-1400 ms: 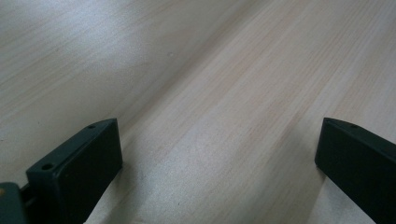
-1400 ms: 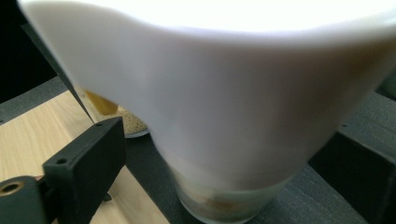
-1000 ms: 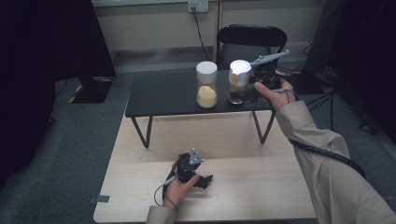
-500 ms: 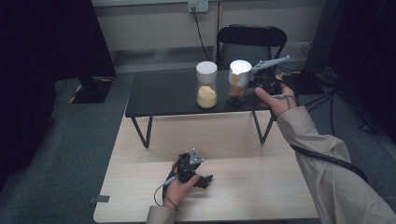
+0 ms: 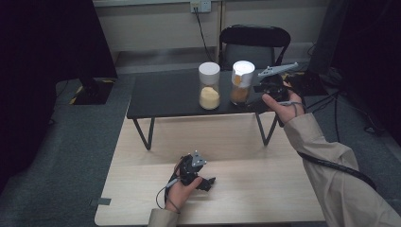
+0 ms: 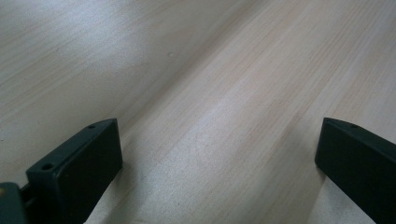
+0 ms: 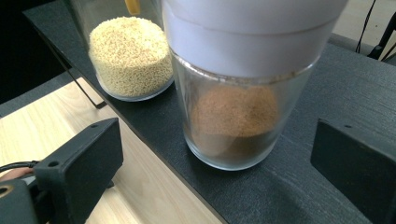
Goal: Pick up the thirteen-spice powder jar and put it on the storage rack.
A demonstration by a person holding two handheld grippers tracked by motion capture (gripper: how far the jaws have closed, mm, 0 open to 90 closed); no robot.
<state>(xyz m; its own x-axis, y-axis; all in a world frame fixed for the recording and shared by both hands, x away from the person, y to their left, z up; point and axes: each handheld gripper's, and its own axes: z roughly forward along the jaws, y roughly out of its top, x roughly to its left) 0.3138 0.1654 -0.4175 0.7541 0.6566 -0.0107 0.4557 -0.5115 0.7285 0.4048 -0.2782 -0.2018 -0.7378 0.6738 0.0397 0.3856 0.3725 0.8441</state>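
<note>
Two glass jars with white lids stand on a low black table (image 5: 165, 97). One jar (image 5: 209, 86) (image 7: 130, 56) holds pale yellow grain; the other jar (image 5: 241, 82) (image 7: 238, 98) holds brown powder. My right gripper (image 5: 255, 97) (image 7: 215, 163) is open at the table's front right, its jaws wide apart just short of the brown-powder jar, touching nothing. Lower down, my left gripper (image 5: 205, 182) (image 6: 215, 163) rests open on the light wooden table (image 5: 265, 189) (image 6: 196, 93), nothing between its jaws.
A black chair (image 5: 255, 40) stands behind the low table. Black cables (image 5: 340, 165) trail along the right arm and across the grey carpet (image 5: 56, 156). A dark curtain (image 5: 42, 47) hangs at the left.
My right gripper has drawn back a little toward the black table's front right edge, away from the brown-powder jar. The left gripper has stayed still.
</note>
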